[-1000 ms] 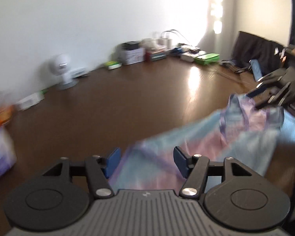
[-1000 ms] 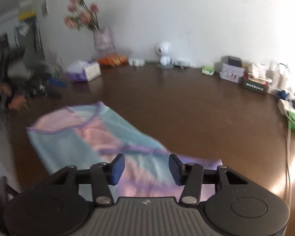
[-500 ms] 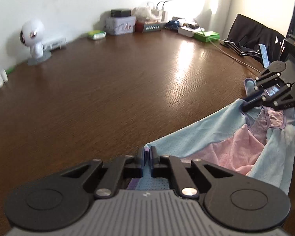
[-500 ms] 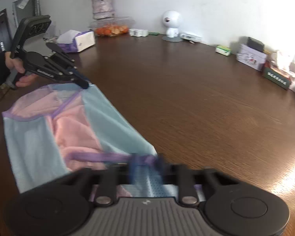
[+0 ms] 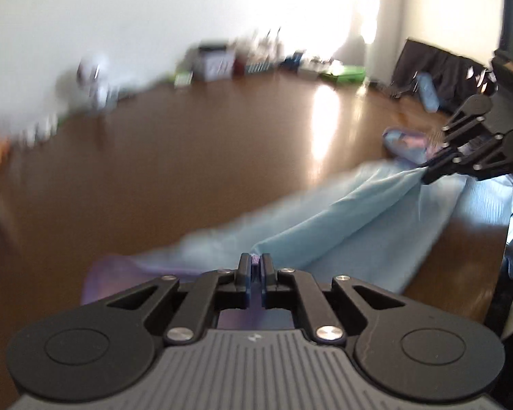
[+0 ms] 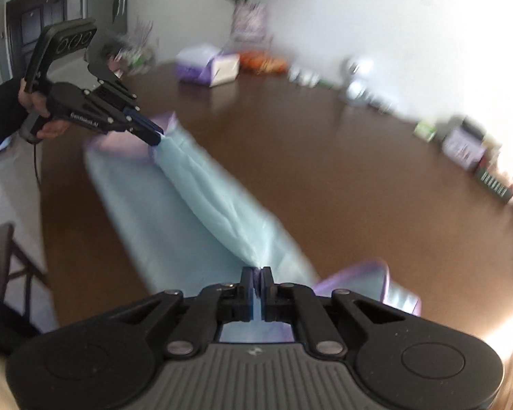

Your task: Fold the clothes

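A light blue garment [image 5: 342, 212] with purple trim and pink patches lies on the brown table [image 5: 195, 157]. One edge is lifted and stretched taut between both grippers. My left gripper [image 5: 255, 259] is shut on the purple-trimmed edge at the near end. In the right wrist view the same blue garment [image 6: 205, 201] runs from my right gripper [image 6: 256, 273], shut on its edge, up to the left gripper [image 6: 155, 136]. The right gripper [image 5: 427, 174] shows at the right of the left wrist view, pinching the cloth. A hand [image 6: 34, 106] holds the left tool.
Along the table's far side by the wall stand a tissue box [image 6: 208, 66], a vase of flowers [image 6: 246, 17], a small white round-headed gadget [image 6: 357, 82] and several small boxes [image 5: 212, 61]. A dark chair [image 5: 437, 68] stands at the far right. The table edge [image 5: 496, 256] runs close on the right.
Both grippers closed on the garment's edge a second ago. Since half a second ago they have lifted that edge, pulling it taut and folding it so the pink inside is covered.
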Tool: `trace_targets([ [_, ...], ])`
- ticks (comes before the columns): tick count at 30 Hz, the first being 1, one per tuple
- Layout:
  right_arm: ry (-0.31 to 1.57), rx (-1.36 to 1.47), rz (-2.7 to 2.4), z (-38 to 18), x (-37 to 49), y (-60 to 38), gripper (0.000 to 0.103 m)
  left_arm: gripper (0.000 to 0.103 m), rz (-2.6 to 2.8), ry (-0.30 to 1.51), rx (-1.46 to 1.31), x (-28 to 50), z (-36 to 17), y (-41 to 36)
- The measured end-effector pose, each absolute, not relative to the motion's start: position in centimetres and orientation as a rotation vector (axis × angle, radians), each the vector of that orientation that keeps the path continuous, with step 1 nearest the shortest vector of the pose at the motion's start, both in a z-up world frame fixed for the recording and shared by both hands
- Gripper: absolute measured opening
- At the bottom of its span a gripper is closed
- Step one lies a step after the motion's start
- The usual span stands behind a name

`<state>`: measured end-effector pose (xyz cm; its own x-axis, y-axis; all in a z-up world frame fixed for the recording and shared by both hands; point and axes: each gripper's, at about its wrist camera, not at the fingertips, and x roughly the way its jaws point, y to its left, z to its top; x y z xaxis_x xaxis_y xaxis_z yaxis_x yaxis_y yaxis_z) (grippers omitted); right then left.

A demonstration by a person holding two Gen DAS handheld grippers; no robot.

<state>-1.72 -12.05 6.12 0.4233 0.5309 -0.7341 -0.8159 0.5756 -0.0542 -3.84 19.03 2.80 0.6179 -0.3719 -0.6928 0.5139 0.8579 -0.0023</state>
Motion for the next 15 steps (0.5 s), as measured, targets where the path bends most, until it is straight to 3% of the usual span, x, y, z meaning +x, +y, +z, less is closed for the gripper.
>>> trace_targets([
  [3, 0.708, -0.436, 0.898, 7.0, -2.6, -13.1, 0.012, 0.011, -0.484, 0.717, 0.116, -4.4, 3.3, 20.1],
  [5, 0.668, -0.352, 0.828, 9.2, -1.3, -15.3, 0.038, 0.025, -0.477, 0.677, 0.090, -4.5, 4.3, 20.9],
  [6, 0.657, -0.302, 0.773, 10.2, -0.3, -16.5, 0.042, 0.037, -0.467, 0.657, 0.074, -4.3, 4.6, 21.4],
  [7, 0.668, -0.282, 0.722, 10.4, 0.9, -17.1, 0.043, 0.039, -0.449, 0.647, 0.049, -3.9, 4.8, 21.8],
  [10, 0.725, -0.304, 0.641, 9.3, 3.5, -16.9, 0.042, 0.039, -0.408, 0.646, 0.004, -2.6, 4.6, 21.9],
  [12, 0.787, -0.313, 0.625, 7.8, 4.8, -16.2, 0.035, 0.039, -0.396, 0.661, 0.014, -1.8, 4.1, 21.4],
  [14, 0.846, -0.295, 0.620, 6.4, 5.5, -15.8, 0.001, 0.039, -0.395, 0.696, 0.052, -1.3, 3.5, 20.4],
  [15, 0.838, -0.281, 0.613, 6.3, 5.3, -16.1, 0.002, 0.039, -0.394, 0.712, 0.071, -1.0, 3.2, 19.9],
])
